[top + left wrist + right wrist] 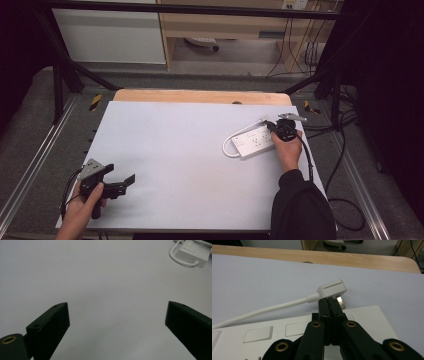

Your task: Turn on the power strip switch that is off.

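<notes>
Touching white plug (332,289), right tongs (328,299) closed.

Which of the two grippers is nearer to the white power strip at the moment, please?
The right. The right gripper is over the power strip, jaws shut beside its plug. The left gripper hovers open at the table's near left corner, far away.
</notes>
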`<move>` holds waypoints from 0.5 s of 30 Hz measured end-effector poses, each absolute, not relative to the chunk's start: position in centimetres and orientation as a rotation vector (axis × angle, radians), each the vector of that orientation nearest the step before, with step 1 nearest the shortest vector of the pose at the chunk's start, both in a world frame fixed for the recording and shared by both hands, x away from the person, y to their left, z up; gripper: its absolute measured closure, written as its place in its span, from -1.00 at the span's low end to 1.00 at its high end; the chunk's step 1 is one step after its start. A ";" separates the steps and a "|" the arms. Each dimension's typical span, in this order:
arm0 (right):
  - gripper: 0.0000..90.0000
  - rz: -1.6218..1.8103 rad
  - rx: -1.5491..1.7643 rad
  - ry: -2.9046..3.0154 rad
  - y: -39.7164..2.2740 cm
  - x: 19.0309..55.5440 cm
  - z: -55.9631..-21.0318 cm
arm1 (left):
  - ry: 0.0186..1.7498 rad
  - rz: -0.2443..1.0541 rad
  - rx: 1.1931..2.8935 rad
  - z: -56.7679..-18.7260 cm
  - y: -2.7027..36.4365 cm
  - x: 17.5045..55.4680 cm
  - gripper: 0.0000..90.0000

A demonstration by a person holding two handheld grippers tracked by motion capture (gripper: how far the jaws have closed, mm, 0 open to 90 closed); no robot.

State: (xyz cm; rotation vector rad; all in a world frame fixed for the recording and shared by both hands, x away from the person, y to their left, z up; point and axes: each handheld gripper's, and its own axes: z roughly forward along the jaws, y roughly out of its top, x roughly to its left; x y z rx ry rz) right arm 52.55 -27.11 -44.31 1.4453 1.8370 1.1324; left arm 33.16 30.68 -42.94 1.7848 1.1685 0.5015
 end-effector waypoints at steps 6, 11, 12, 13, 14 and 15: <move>0.94 1.167 1.451 1.846 -26.9 52.5 -44.0 | 1.170 0.504 1.791 -43.0 30.6 33.2 -0.87; 0.81 1.188 1.453 1.847 -26.9 52.4 -43.5 | 1.171 0.506 1.788 -43.0 30.7 33.2 -0.87; 0.77 1.191 1.452 1.848 -26.9 52.3 -43.3 | 1.170 0.507 1.788 -43.0 30.7 33.2 -0.87; 0.73 1.192 1.446 1.850 -26.8 52.3 -43.1 | 1.170 0.507 1.788 -43.0 30.7 33.2 -0.87; 0.69 1.194 1.444 1.852 -26.8 52.2 -43.0 | 1.170 0.506 1.789 -43.0 30.7 33.2 -0.87; 0.65 1.196 1.440 1.853 -26.8 52.2 -42.8 | 1.170 0.506 1.792 -43.0 30.6 33.2 -0.87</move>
